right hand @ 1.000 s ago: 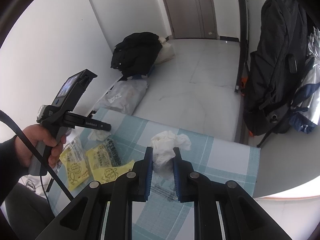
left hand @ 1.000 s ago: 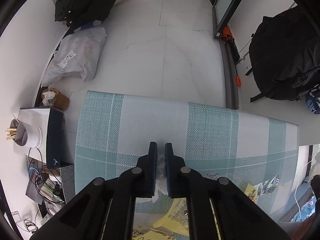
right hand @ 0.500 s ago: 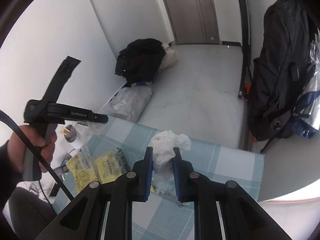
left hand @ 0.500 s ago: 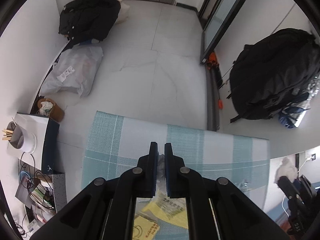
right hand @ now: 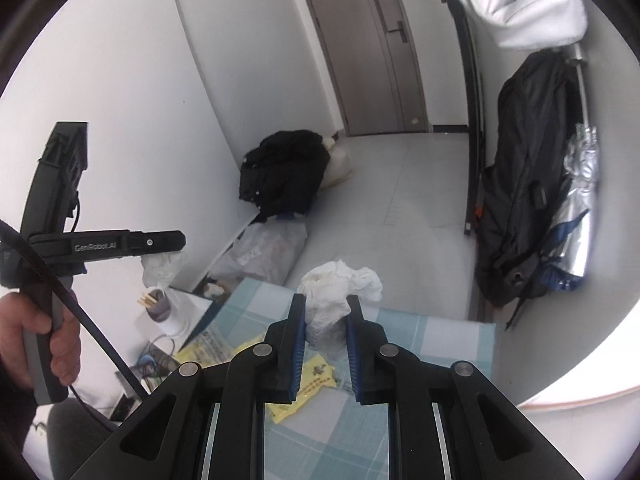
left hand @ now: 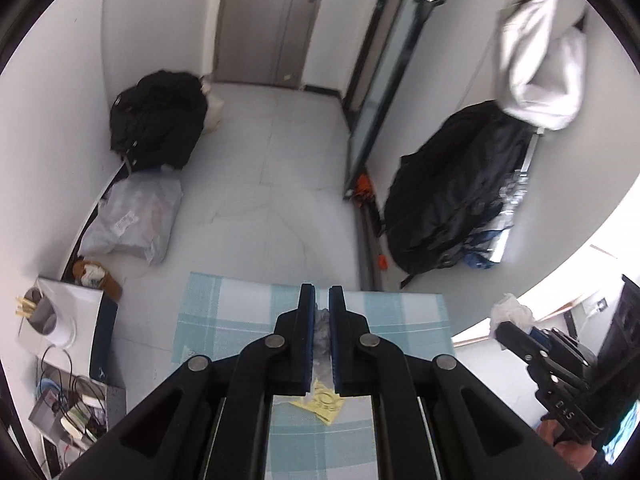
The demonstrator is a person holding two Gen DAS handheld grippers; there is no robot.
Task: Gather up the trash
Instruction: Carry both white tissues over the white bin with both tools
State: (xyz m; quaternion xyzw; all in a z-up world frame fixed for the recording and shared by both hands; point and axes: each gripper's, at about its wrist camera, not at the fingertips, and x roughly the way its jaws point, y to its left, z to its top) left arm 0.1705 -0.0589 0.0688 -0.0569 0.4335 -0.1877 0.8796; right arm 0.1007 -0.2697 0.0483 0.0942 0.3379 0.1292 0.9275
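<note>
White tissue (right hand: 340,300): pinched by right tongs (right hand: 326,320); loose top could tear free.
Left tongs (left hand: 322,320): closed on thin clear wrapper (left hand: 322,334); may slip.

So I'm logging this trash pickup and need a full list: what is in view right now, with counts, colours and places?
table cloth: one, teal and white check, on the table below both grippers
white tissue wad: one, between the right gripper's pads
clear crumpled wrapper: one, pinched by the left gripper
yellow wrappers: at least two, on the cloth
black bag: one, on the floor by the left wall
grey plastic bag: one, on the floor beside it
black backpack: one, against the right wall
white garment: one, hanging above the backpack
cup of sticks: one, grey, left of the table
door: one, grey, far end
left gripper: black, shut
right gripper: black, shut
hand: on the left gripper's handle
</note>
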